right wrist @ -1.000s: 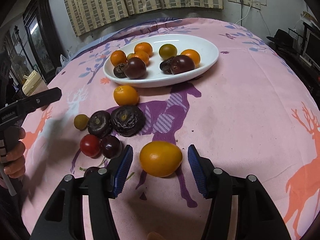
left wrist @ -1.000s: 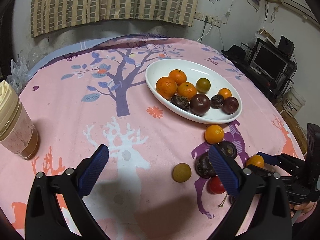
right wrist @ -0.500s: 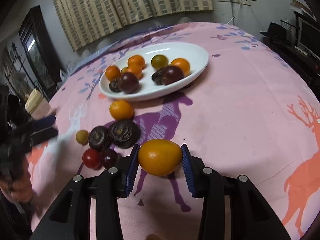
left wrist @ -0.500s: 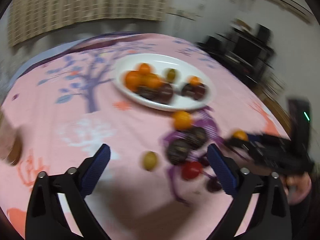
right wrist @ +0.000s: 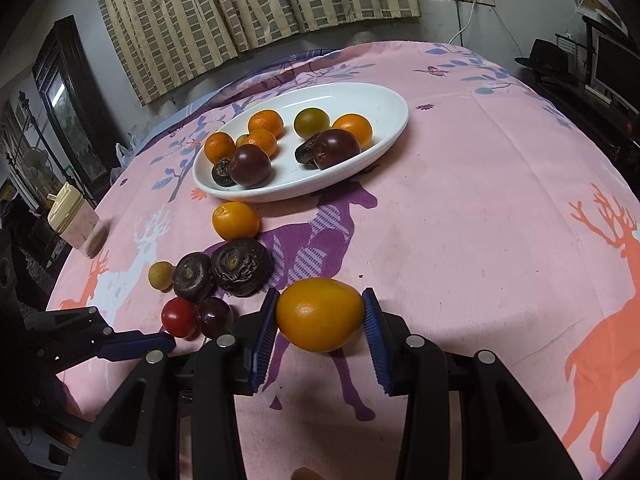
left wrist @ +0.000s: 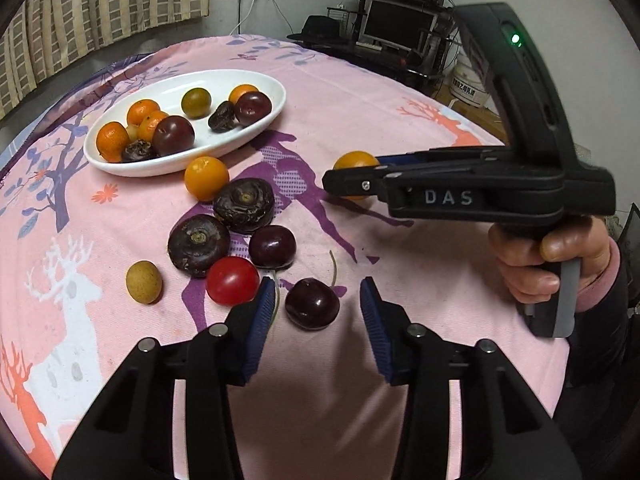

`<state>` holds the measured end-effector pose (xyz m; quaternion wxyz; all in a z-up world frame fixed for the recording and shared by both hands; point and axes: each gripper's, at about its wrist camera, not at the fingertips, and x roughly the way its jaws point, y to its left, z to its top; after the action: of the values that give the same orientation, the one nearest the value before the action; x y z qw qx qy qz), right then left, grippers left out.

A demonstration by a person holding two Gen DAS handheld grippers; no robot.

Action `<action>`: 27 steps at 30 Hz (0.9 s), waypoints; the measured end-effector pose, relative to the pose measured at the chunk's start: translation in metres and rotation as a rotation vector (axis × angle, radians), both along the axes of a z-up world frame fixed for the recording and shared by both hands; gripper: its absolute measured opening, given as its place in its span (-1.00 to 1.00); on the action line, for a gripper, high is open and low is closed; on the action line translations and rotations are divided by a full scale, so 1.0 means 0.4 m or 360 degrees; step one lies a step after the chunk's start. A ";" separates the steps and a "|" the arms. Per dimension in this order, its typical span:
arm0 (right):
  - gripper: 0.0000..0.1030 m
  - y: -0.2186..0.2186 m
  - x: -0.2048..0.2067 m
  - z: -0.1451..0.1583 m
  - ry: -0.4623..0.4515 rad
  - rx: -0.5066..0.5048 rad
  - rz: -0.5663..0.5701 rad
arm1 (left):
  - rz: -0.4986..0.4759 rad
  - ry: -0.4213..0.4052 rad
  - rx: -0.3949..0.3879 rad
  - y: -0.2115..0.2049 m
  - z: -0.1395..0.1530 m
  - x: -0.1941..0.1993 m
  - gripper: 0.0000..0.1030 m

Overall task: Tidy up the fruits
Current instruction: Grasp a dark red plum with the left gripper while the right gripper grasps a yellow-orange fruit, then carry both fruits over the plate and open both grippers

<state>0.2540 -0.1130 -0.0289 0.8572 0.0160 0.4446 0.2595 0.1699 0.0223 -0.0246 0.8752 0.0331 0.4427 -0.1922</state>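
The right gripper [right wrist: 320, 326] clamps an orange kumquat [right wrist: 319, 314], the white plate [right wrist: 384, 100] lying at 12 o'clock. The left gripper [left wrist: 318, 310], its jaws just narrowed, brackets a dark cherry [left wrist: 312, 304] without touching. Only the left view shows the person's hand [left wrist: 552, 260]; only the right shows the cup [right wrist: 74, 224].

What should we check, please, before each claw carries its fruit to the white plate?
1. Right claw pads pressing the orange fruit: ok.
2. Left claw, just been closing, around the dark cherry: ok.
3. Left pads gripping the cherry: not ok, gaps both sides.
4. Red tomato clear of the left claw: cannot tell, very close.
5. Free space on the white plate: ok.
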 end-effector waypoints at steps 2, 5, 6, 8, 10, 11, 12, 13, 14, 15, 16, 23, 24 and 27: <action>-0.18 -0.001 -0.002 0.002 -0.0003 0.0005 0.0006 | 0.0000 0.0013 0.0018 -0.007 -0.013 0.006 -0.19; -0.18 0.000 -0.007 0.007 -0.0020 0.0010 0.0013 | -0.0003 0.0031 0.0044 -0.013 -0.023 0.011 -0.22; -0.18 0.000 -0.008 0.008 -0.0023 0.0013 0.0015 | -0.0007 0.0036 0.0051 -0.016 -0.026 0.011 -0.24; -0.18 -0.001 -0.009 0.010 -0.0024 0.0020 0.0017 | -0.0013 0.0050 0.0067 -0.022 -0.034 0.013 -0.31; -0.18 -0.002 -0.011 0.012 -0.0028 0.0022 0.0018 | -0.0010 0.0067 0.0074 -0.024 -0.041 0.016 -0.36; -0.18 -0.003 -0.012 0.013 -0.0029 0.0025 0.0019 | -0.0004 0.0061 0.0085 -0.025 -0.042 0.015 -0.42; -0.18 -0.004 -0.012 0.014 -0.0030 0.0029 0.0020 | -0.0007 0.0058 0.0087 -0.025 -0.042 0.016 -0.42; -0.18 -0.005 -0.013 0.014 -0.0031 0.0031 0.0020 | -0.0006 0.0057 0.0080 -0.025 -0.041 0.015 -0.42; -0.18 -0.005 -0.014 0.015 -0.0034 0.0032 0.0021 | -0.0002 0.0055 0.0071 -0.024 -0.039 0.015 -0.42; -0.18 -0.006 -0.014 0.016 -0.0036 0.0035 0.0020 | 0.0002 0.0047 0.0064 -0.024 -0.036 0.015 -0.42; -0.18 -0.007 -0.014 0.017 -0.0038 0.0040 0.0020 | 0.0005 0.0041 0.0060 -0.024 -0.032 0.014 -0.42; -0.18 -0.012 0.004 0.063 -0.0104 0.0136 0.0043 | 0.0083 -0.0080 -0.0116 0.052 0.078 0.032 -0.42; -0.18 -0.007 0.016 0.076 -0.0113 0.0144 0.0047 | 0.0111 -0.0099 -0.0134 0.070 0.097 0.050 -0.42; -0.18 0.021 0.064 0.126 -0.0226 0.0158 0.0039 | 0.0217 -0.0150 -0.0185 0.131 0.145 0.126 -0.42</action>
<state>0.2797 -0.1045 0.0216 0.8815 0.0347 0.3695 0.2921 0.2202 0.0749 0.0335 0.9065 -0.0391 0.3903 -0.1558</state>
